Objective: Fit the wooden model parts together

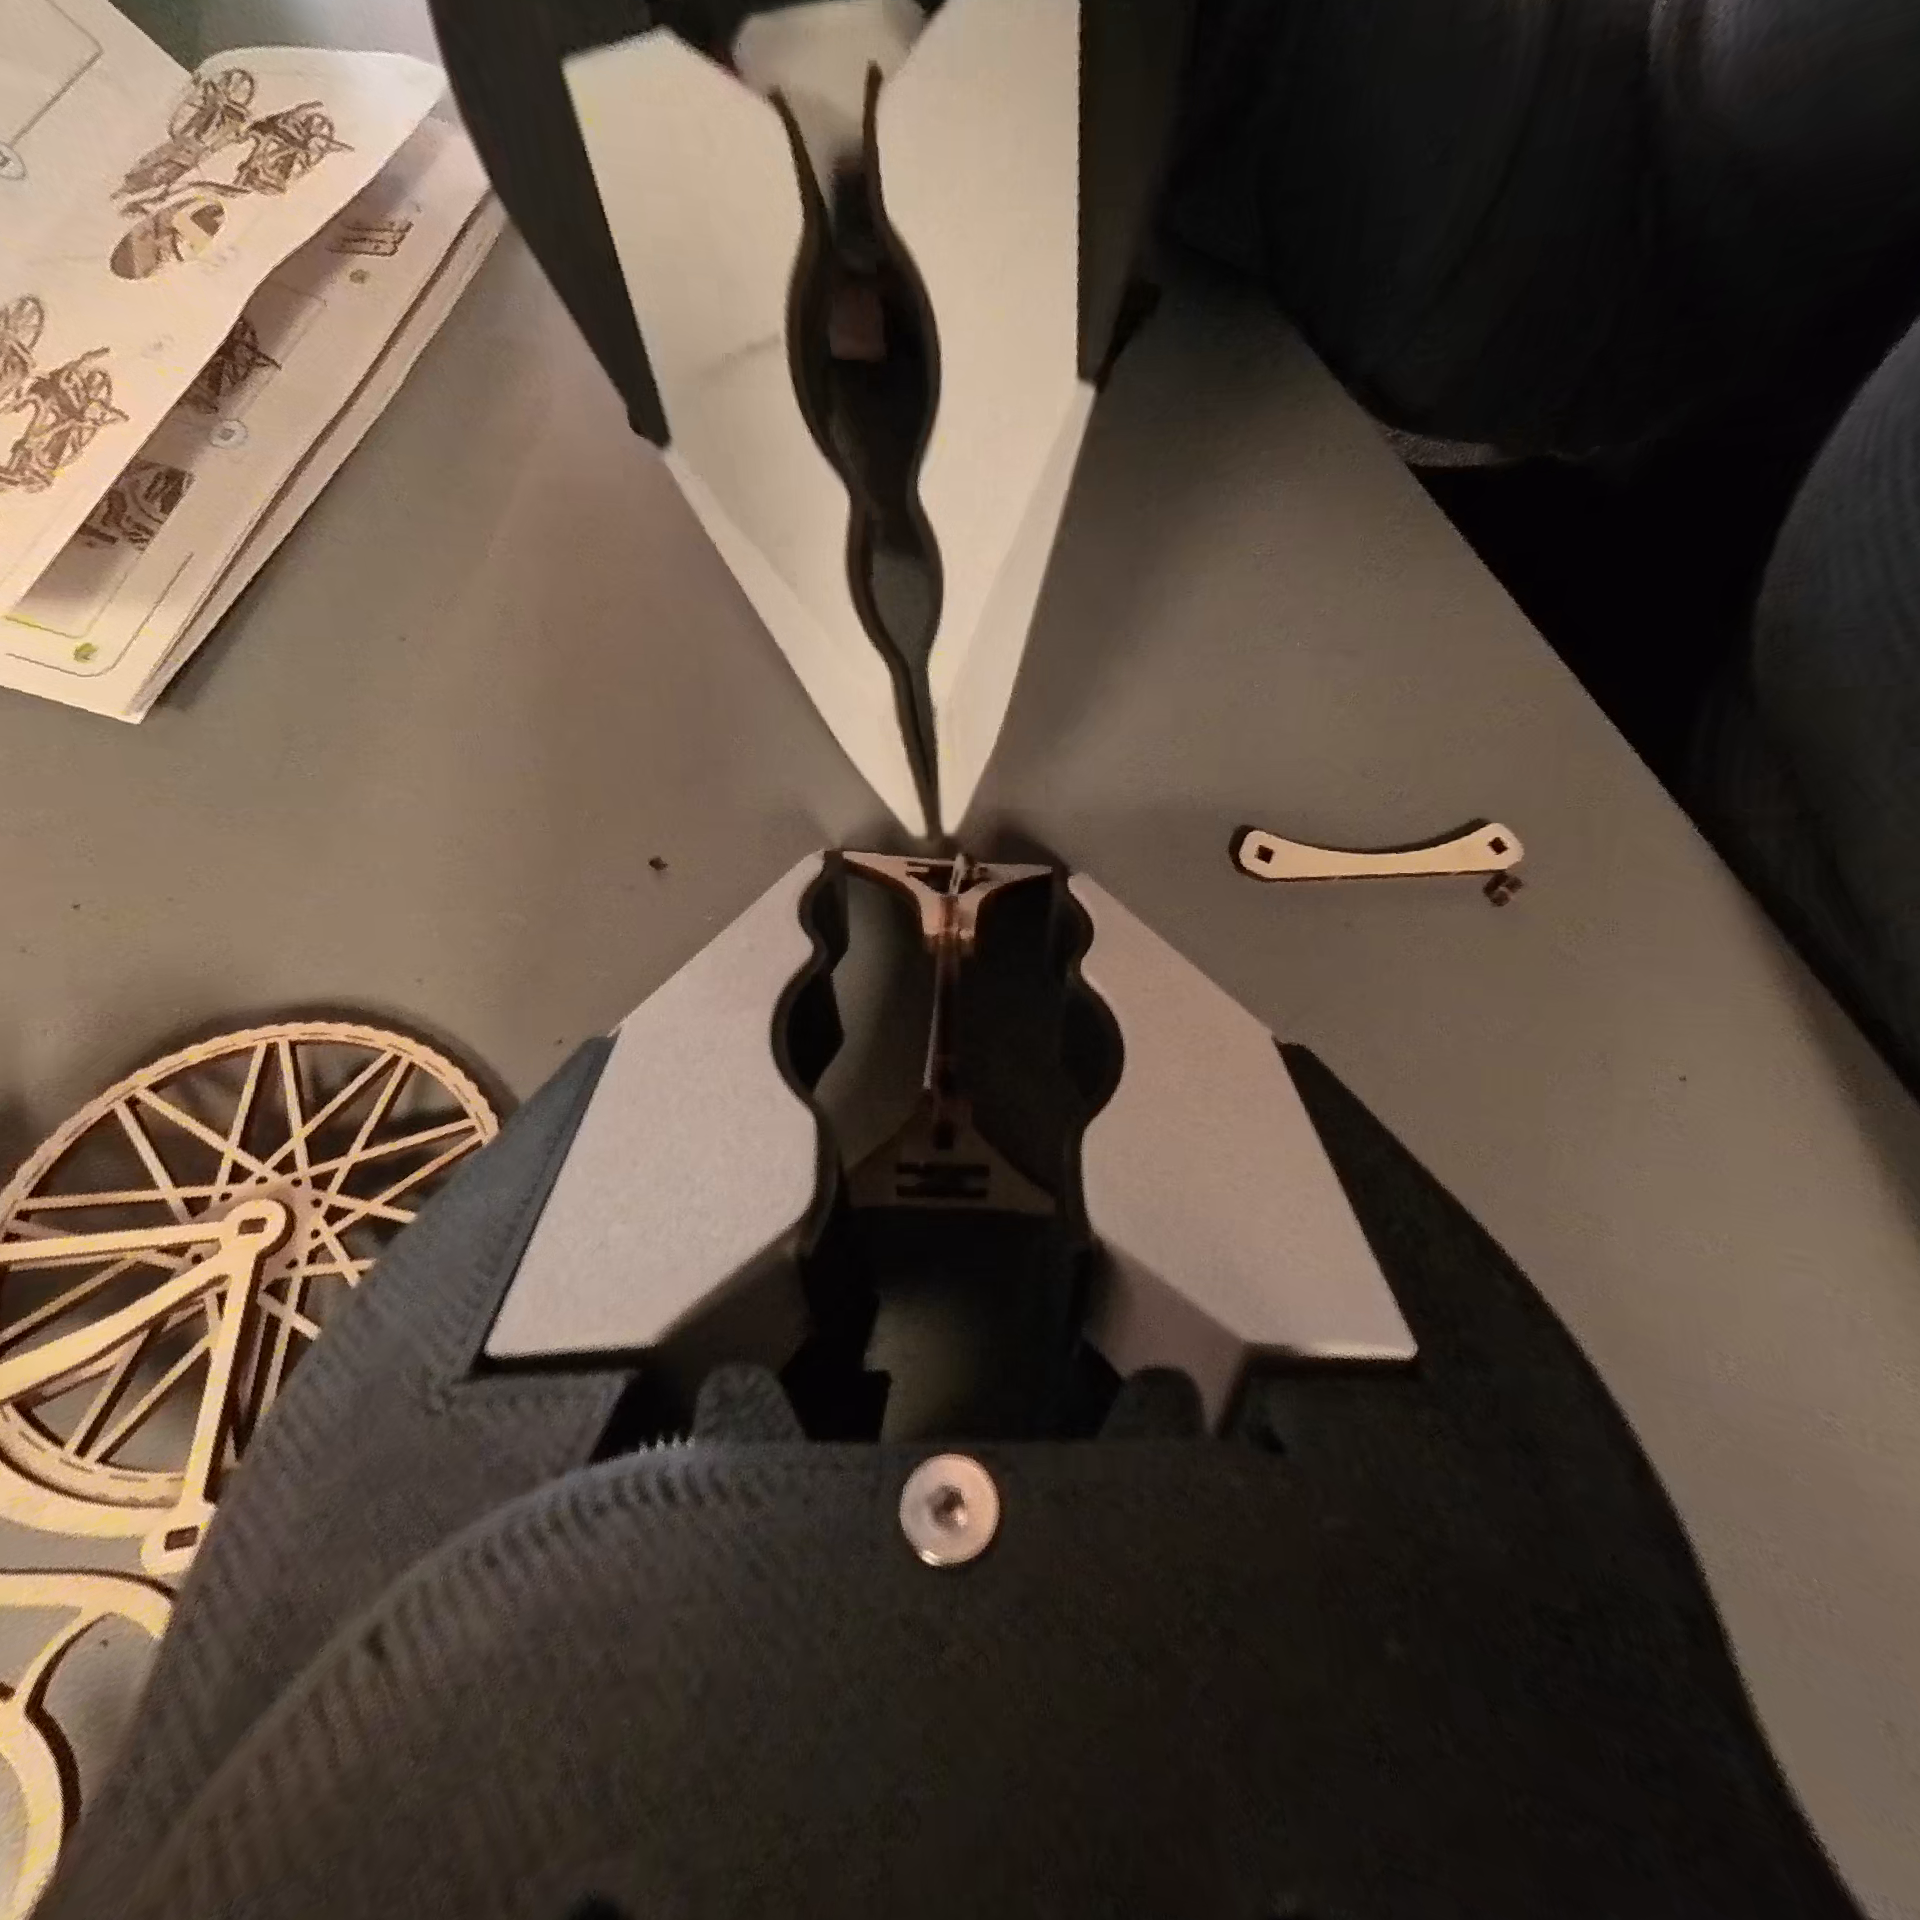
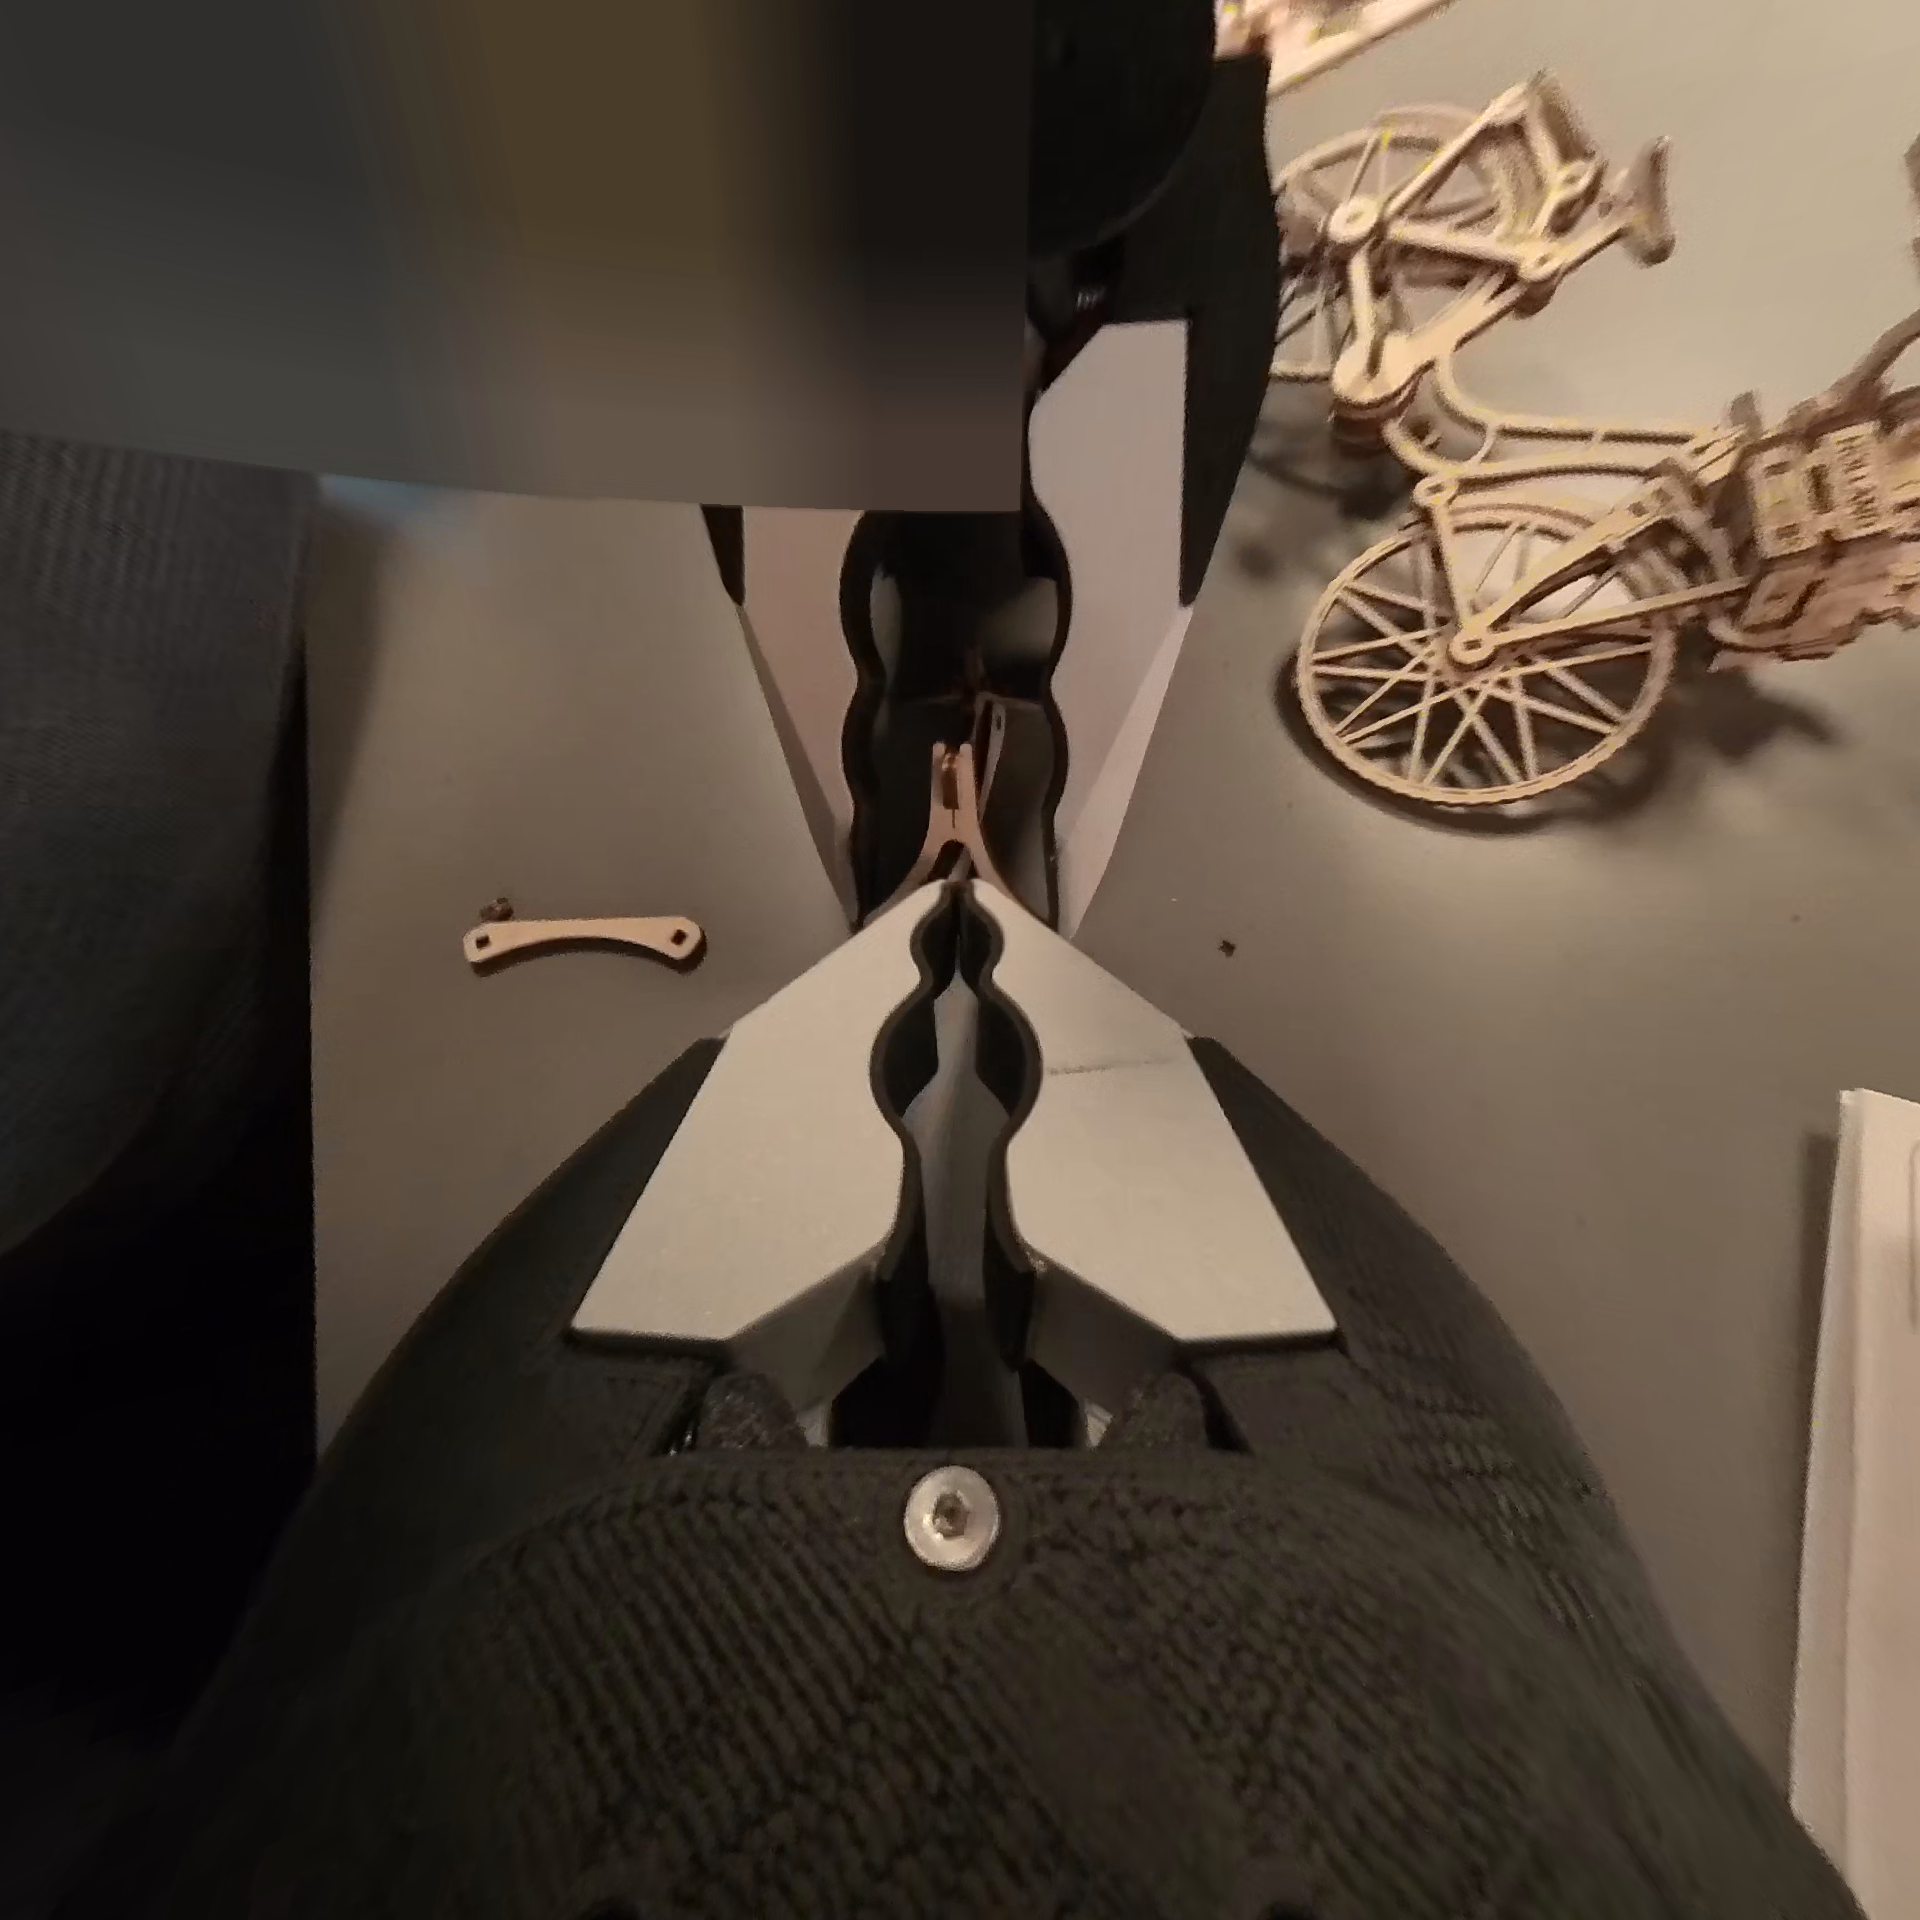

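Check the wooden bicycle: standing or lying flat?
Lying flat. The wooden bicycle rests on its side on the grey table, wheel faces turned up toward the right wrist view.

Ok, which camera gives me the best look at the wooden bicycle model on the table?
The right wrist view: the wooden bicycle model lies at upper right with the frame and one spoked wheel in sight, though slightly blurred and cut at the edge. The left wrist view shows only one spoked wheel and part of the frame at lower left, partly behind the left gripper.

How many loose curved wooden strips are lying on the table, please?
1: the curved strip lies flat on the grey table, beside where the two grippers meet. Others may be hidden under them.
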The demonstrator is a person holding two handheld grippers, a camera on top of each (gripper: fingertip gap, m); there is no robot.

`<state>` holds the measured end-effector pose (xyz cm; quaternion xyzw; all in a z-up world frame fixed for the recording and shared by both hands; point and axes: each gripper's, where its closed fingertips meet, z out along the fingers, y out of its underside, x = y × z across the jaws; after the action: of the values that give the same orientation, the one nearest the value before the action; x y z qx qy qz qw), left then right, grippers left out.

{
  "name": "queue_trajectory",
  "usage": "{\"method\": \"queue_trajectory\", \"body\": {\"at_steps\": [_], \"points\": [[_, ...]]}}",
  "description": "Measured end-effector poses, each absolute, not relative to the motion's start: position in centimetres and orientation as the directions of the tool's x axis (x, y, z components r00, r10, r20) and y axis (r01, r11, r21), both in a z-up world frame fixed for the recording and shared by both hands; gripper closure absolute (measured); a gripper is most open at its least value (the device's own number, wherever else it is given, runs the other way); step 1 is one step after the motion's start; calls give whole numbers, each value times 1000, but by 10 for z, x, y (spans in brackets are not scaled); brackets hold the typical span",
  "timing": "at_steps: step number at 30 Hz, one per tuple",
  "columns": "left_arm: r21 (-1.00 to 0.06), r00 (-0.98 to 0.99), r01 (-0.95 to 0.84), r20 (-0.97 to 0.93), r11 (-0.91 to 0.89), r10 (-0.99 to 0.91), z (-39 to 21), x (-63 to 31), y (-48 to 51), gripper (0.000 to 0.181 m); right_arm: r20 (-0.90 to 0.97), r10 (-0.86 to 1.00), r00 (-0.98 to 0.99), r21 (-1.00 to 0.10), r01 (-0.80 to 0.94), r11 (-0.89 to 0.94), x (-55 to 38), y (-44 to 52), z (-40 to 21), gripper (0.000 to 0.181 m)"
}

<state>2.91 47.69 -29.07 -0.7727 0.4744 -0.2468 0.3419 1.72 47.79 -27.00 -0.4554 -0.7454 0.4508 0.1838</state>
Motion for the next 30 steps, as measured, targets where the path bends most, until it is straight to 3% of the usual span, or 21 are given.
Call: {"method": "queue_trajectory", "body": {"at_steps": [11, 30], "points": [[-763, 438, -559, 60, -324, -897, -291, 29, 479, 142, -40, 841, -539, -812, 508, 287, 18, 473, -279, 181], [-763, 428, -564, 56, -315, -902, -291, 30, 477, 141, 0, 854, -520, -803, 509, 309, 16, 476, -281, 181]]}}
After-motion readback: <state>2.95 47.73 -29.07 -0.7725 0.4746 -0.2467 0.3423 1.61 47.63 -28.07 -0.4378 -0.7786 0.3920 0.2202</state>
